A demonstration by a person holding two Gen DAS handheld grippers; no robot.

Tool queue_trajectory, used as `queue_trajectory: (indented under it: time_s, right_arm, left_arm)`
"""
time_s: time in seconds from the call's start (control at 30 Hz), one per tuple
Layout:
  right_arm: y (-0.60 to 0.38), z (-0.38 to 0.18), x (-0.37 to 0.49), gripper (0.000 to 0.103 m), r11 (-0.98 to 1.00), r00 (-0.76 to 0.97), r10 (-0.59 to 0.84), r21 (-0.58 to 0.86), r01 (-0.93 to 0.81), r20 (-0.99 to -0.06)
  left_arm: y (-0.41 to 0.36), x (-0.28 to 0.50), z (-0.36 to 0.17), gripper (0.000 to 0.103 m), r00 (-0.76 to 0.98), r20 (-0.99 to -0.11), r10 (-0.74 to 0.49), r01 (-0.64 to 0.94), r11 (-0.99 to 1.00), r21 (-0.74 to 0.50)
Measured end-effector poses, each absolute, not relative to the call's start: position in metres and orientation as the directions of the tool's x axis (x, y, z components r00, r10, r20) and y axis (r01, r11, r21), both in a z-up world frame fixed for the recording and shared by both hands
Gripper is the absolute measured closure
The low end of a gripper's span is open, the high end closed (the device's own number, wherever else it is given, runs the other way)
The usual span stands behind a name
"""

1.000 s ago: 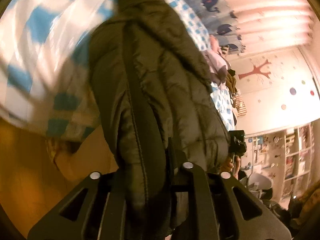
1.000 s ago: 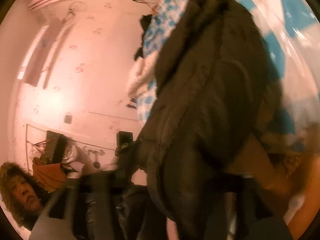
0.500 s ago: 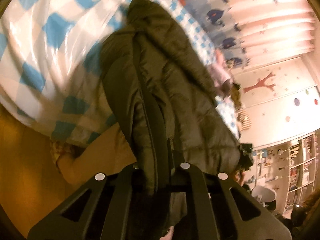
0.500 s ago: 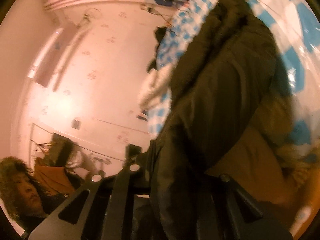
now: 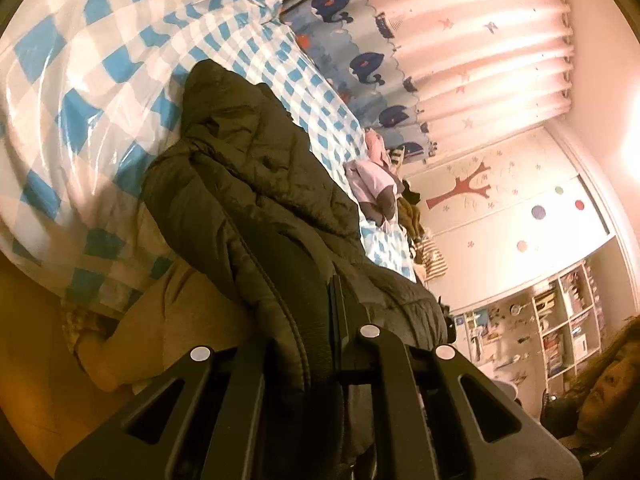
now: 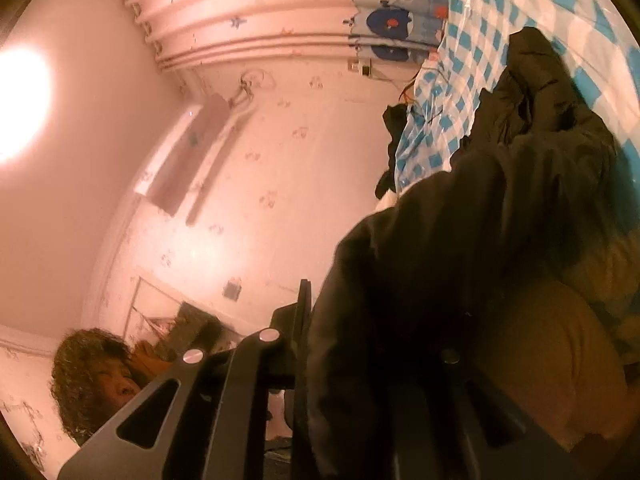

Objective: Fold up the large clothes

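Observation:
A dark olive quilted jacket (image 5: 256, 184) lies along a bed covered by a blue and white checked cover (image 5: 100, 60). Its near hem is bunched between the jaws of my left gripper (image 5: 316, 312), which is shut on the fabric. In the right wrist view the same jacket (image 6: 500, 220) rises from the checked cover (image 6: 472, 40), and my right gripper (image 6: 344, 320) is shut on its other near edge. The cloth hides the right gripper's far finger and most of both pads. The jacket hangs lifted at the near end and stretches away toward its far tip.
A pile of pink and brown clothes (image 5: 380, 184) sits at the far side of the bed. A curtain with whale prints (image 5: 360, 64), a wall with a tree decal (image 5: 464, 188) and white shelves (image 5: 560, 332) lie beyond. A person's head (image 6: 92, 376) is low in both views.
Both grippers have closed on the jacket's near edge and risen with it. The cameras have tilted up, so more wall, curtain and ceiling shows and less of the floor.

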State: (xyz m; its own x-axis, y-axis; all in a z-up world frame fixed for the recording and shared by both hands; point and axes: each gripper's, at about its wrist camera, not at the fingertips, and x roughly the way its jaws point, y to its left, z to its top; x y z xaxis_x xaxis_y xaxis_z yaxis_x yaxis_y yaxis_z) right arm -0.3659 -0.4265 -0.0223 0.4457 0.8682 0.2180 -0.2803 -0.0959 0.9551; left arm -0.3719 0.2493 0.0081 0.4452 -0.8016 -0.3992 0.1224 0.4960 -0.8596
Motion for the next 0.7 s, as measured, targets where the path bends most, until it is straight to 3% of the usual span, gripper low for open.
queue_trajectory:
  time_s: [0.2, 0.7]
  right_arm:
    - [-0.427, -0.034, -0.348, 0.092, -0.155, 0.471, 0.841, 0.954, -0.258, 0.264]
    - [-0.438, 0.000, -0.223, 0.092, -0.118, 0.518, 0.821, 0.959, -0.258, 0.240]
  left_arm:
    - [0.261, -0.351, -0.013, 0.098, 0.478, -0.354, -0.804, 0.047, 0.425, -0.904]
    - [0.257, -0.195, 0.030, 0.098, 0.555, -0.247, -0.794, 0.058, 0.333, -0.941]
